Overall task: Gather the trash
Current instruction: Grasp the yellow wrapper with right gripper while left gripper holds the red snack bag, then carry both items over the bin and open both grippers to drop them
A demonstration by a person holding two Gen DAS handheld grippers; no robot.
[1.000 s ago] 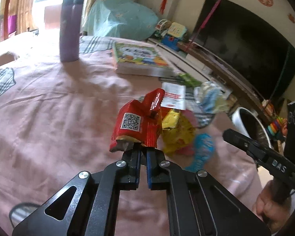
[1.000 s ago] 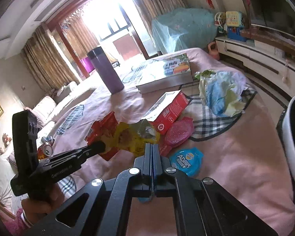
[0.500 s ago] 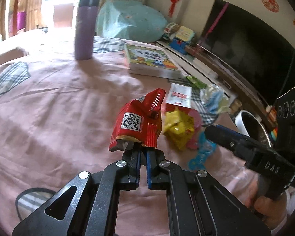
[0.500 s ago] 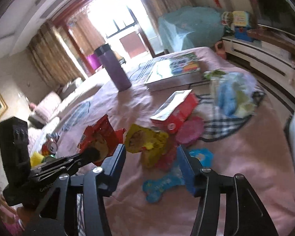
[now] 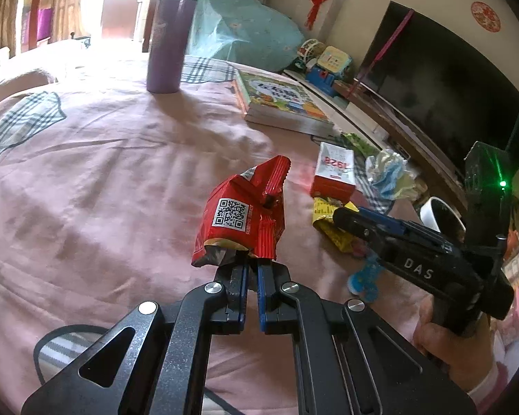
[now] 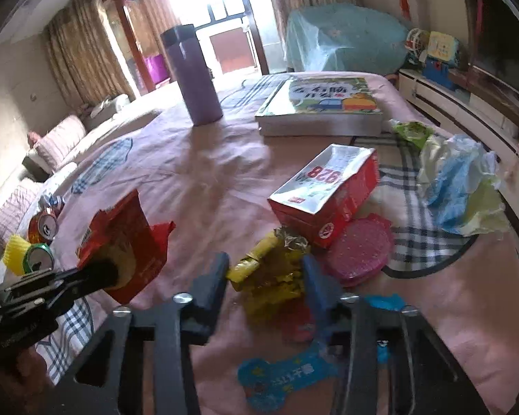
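Note:
My left gripper (image 5: 251, 268) is shut on a red snack wrapper (image 5: 245, 214) with a QR code and holds it above the pink tablecloth (image 5: 103, 190); the wrapper also shows in the right wrist view (image 6: 128, 242). My right gripper (image 6: 264, 276) is open, its jaws on either side of a crumpled yellow wrapper (image 6: 270, 276) on the cloth. Beside it lie a red box (image 6: 325, 193), a pink round lid (image 6: 360, 245), blue wrappers (image 6: 280, 380) and crumpled blue-white paper (image 6: 460, 186).
A purple flask (image 6: 193, 76) and a thick picture book (image 6: 321, 107) stand further back. A white bin (image 5: 439, 214) sits beyond the table's right edge. Drink cans (image 6: 43, 228) lie at the left. A TV (image 5: 449, 79) stands on the right.
My right gripper opened from shut and moved down to straddle the yellow wrapper. My left gripper kept hold of the red wrapper and drew back to the left.

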